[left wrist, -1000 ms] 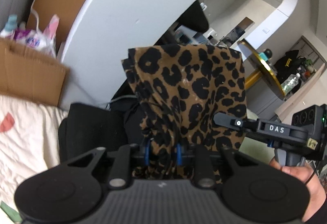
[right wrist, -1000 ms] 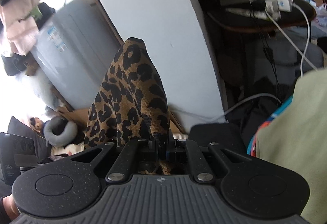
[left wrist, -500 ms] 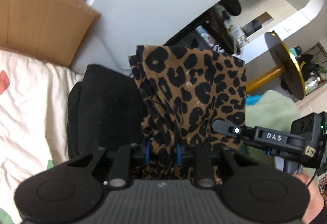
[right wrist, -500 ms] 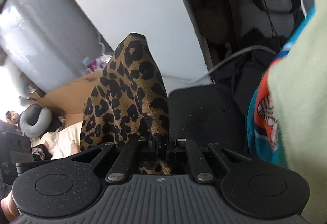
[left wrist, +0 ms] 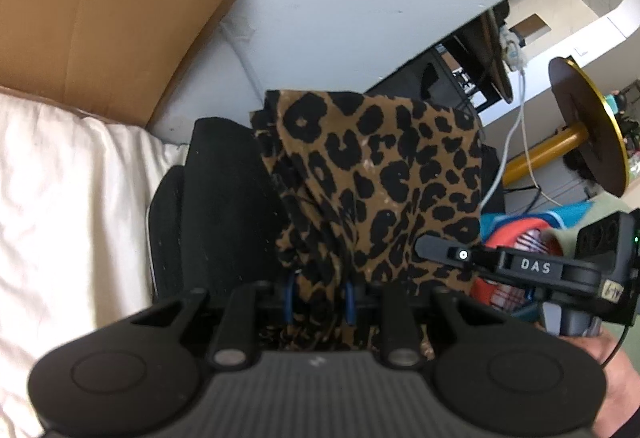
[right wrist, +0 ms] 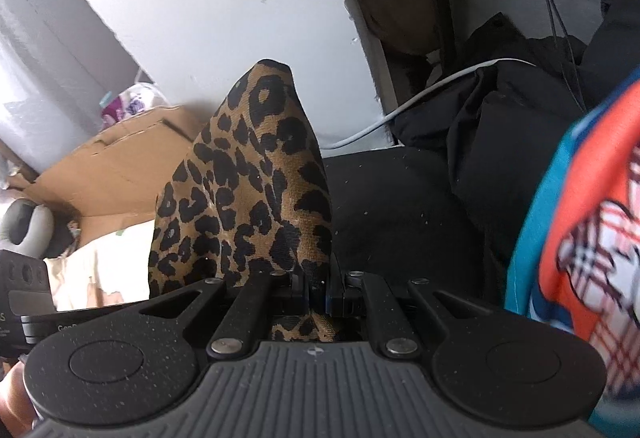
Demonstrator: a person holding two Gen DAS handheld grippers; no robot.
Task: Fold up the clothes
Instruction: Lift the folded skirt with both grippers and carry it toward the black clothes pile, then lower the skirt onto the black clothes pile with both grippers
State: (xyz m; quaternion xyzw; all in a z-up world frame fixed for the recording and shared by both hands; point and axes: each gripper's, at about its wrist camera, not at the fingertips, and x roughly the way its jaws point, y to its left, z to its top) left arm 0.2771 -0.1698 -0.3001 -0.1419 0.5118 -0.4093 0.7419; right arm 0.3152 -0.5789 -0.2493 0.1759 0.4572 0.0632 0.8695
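Left wrist view: left gripper jaws are pinching bunched leopard-print cloth; right gripper jaws are clamping nearly closed on it too

Cardboard behind bedding

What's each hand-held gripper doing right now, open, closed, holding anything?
Left hand-held gripper: closed on the leopard-print garment.
Right hand-held gripper: closed on the same leopard-print garment.
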